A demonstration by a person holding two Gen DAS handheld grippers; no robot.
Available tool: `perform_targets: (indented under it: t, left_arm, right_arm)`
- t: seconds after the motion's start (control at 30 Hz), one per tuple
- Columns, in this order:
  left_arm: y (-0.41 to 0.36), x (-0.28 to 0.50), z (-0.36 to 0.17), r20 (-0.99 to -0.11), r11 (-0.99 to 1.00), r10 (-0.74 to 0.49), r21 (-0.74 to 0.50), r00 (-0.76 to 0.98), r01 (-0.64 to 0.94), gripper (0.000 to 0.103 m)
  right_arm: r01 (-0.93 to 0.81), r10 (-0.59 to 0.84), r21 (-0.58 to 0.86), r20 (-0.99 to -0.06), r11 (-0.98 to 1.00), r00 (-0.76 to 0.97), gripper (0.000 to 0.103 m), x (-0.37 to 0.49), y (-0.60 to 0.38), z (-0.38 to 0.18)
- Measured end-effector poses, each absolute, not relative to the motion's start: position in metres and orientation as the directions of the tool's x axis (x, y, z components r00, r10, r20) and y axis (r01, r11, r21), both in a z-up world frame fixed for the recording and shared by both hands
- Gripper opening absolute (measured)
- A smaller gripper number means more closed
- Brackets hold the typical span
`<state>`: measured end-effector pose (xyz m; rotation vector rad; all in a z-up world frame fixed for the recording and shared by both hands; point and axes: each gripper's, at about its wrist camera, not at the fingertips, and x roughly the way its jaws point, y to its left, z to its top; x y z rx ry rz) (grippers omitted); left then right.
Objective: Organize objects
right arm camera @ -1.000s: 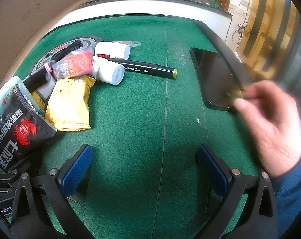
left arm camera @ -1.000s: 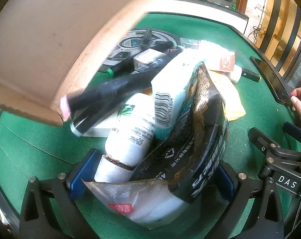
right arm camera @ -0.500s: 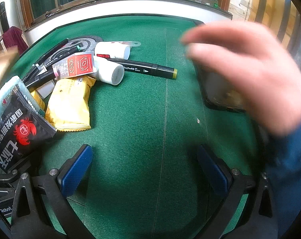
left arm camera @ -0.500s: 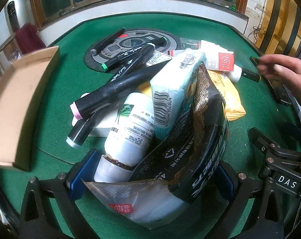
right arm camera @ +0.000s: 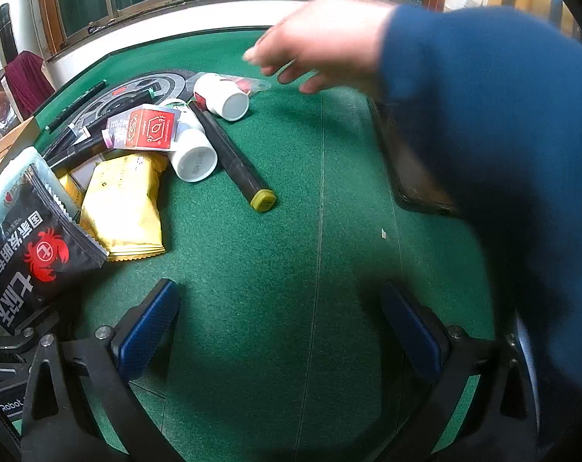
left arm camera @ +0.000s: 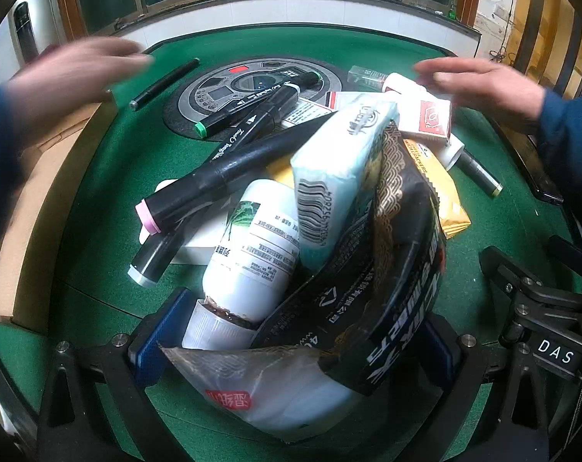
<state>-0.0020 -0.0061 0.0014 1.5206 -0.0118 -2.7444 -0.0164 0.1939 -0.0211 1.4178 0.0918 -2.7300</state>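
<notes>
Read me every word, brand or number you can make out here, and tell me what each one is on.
"DAS": right claw's black mount.
"Touch": black marker barrel; the rest unclear.
"CRACKERS": yellow packet.
"Robot": left claw's frame, partly cut off.
Barcode digits on the pale blue pack, the white bottle label: too small.

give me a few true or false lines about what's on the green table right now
1. The right gripper is open with only bare felt between its pads. True.
2. The yellow snack packet stands upright. False: it lies flat on the green table.
3. The marker with the yellow-green cap lies beside a white bottle. True.
4. The cardboard box sits on the round panel. False: it is at the table's left edge.
</notes>
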Motion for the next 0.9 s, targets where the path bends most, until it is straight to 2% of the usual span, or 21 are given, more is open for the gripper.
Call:
perform_targets:
  t: [0.9]
  left_arm:
    - [-0.0035, 0.0006, 0.001, -0.847, -1.0, -0.003, 0.009, -0.531, -0.008, 0.102]
  right_arm:
    - [0.085, -0.029, -0.024, -0.819, -0.996, -0.574, 0.103, -0.0164, 0.1938, -0.0212]
